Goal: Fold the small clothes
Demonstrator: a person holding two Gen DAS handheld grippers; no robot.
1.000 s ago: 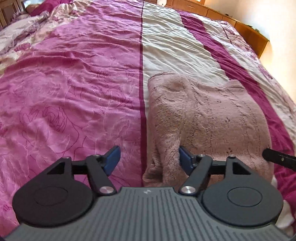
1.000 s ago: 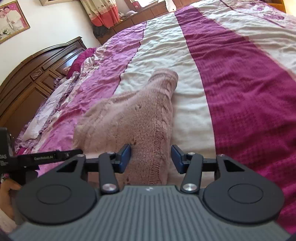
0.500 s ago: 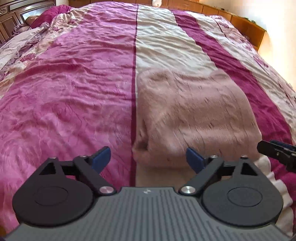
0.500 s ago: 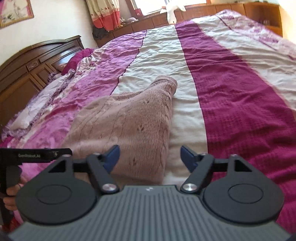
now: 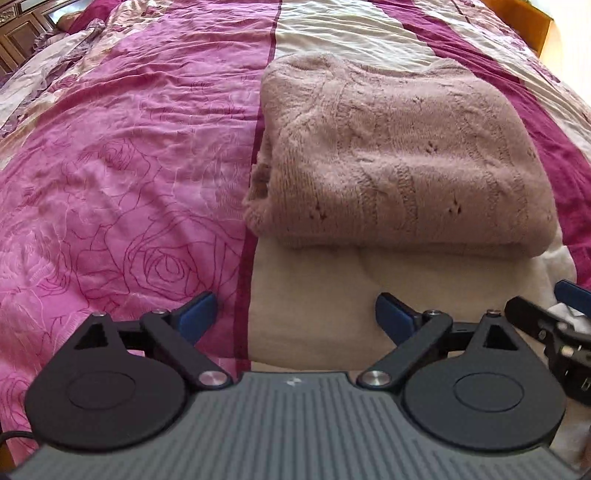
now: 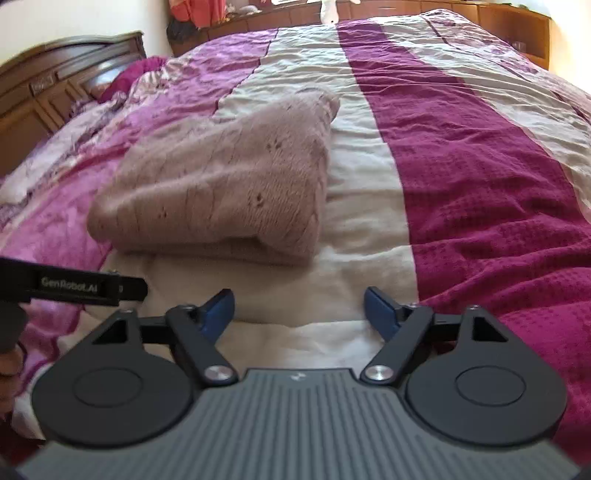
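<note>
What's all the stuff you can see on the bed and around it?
knitted sweater: one, dusty pink, folded, lying on the bedspread's cream stripe
bedspread: one, pink, cream and magenta stripes, covering the bed
headboard: one, dark brown wood, at the far left
wooden ledge: one, brown, along the far side of the bed
left gripper: one, black with blue pads, open, empty, short of the sweater
right gripper: one, black with blue pads, open, empty

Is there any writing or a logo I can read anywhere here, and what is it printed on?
"GenRobot.AI": white letters on the black side bar of the left tool, seen from the right wrist camera.
A small pale mark sits on each grey camera housing; it is a logo, not readable words.
Nothing else carries text: the pink sweater and the bedspread have none.
</note>
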